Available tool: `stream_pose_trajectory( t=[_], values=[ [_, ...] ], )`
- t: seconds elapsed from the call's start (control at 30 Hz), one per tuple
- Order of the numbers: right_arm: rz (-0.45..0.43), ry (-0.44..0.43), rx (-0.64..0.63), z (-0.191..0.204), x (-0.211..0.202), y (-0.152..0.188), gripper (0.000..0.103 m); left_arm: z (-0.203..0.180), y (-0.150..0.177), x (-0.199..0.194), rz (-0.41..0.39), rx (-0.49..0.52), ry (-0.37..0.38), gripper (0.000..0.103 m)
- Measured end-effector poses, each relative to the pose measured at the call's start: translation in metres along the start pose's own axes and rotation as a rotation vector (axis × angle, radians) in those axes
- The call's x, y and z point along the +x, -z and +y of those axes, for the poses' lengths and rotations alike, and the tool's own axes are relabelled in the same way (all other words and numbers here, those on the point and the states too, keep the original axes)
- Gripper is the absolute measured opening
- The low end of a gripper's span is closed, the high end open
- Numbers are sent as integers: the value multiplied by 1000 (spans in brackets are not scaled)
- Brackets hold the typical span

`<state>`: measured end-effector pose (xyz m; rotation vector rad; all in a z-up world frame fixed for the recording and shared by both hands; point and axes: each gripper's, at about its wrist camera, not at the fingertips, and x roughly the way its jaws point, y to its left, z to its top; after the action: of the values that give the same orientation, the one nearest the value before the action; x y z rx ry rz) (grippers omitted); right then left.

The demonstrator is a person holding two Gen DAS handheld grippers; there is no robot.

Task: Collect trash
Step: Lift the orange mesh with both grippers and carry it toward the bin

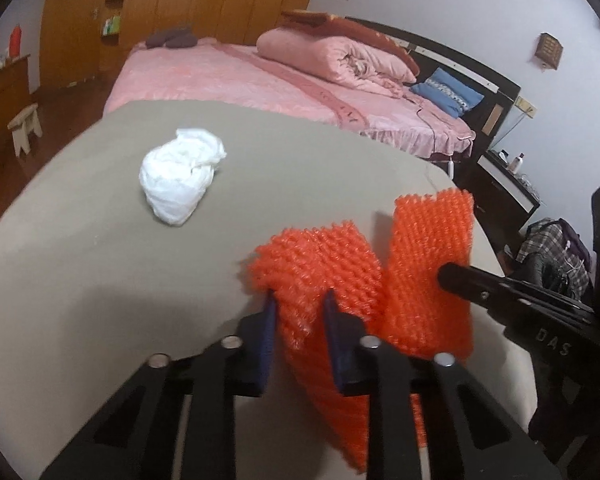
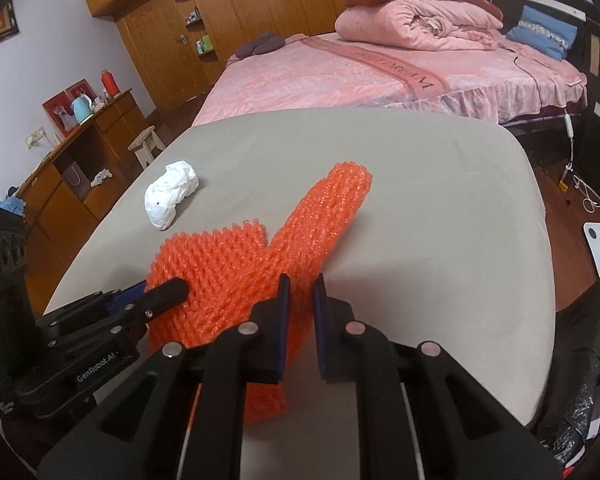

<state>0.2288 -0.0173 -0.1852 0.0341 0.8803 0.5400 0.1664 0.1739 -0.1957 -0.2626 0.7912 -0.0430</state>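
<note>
- Both views are evenly lit by soft indoor light, with no hard glare anywhere.
- A broad, soft shadow lies on the grey desk in front of the left tool.
- Fisheye bending curves the desk edge and the bed, and dark vignetting fills the corners.
- The orange mesh looks slightly smeared; the background is soft and grainy.

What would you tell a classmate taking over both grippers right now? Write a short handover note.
Left gripper: fingers shut on one flap of the orange foam net.
Right gripper: shut on the net's other flap.
The net is folded in a V at the near edge of the grey table.
White crumpled bag lies loose farther back on the table.
Done: net grasped. Left: clear the net away, then the bag.
</note>
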Motion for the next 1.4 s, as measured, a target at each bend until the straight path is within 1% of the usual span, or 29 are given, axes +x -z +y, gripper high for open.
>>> stream_pose_trajectory(
  t=[0.17,0.3,0.47,0.67,1.07,1.4],
  values=[
    [-25,7,0,1,-12,-5,11,-3,-8,-21,-70,23,-52,17],
    [-67,12,3,-3,-34,-12,11,2,-18,-42,-113,28,-107,17],
    [-100,11,-6,0,-60,-17,11,-7,-28,-67,-150,61,-129,17],
    [-140,28,-31,1,-99,-16,11,-33,-37,-94,-197,103,-122,17],
    [-246,81,-1,-24,-181,-9,11,-104,-44,-133,-260,168,-26,17],
    [-303,171,31,-60,-243,15,11,-171,-38,-152,-293,242,70,17]
  ],
)
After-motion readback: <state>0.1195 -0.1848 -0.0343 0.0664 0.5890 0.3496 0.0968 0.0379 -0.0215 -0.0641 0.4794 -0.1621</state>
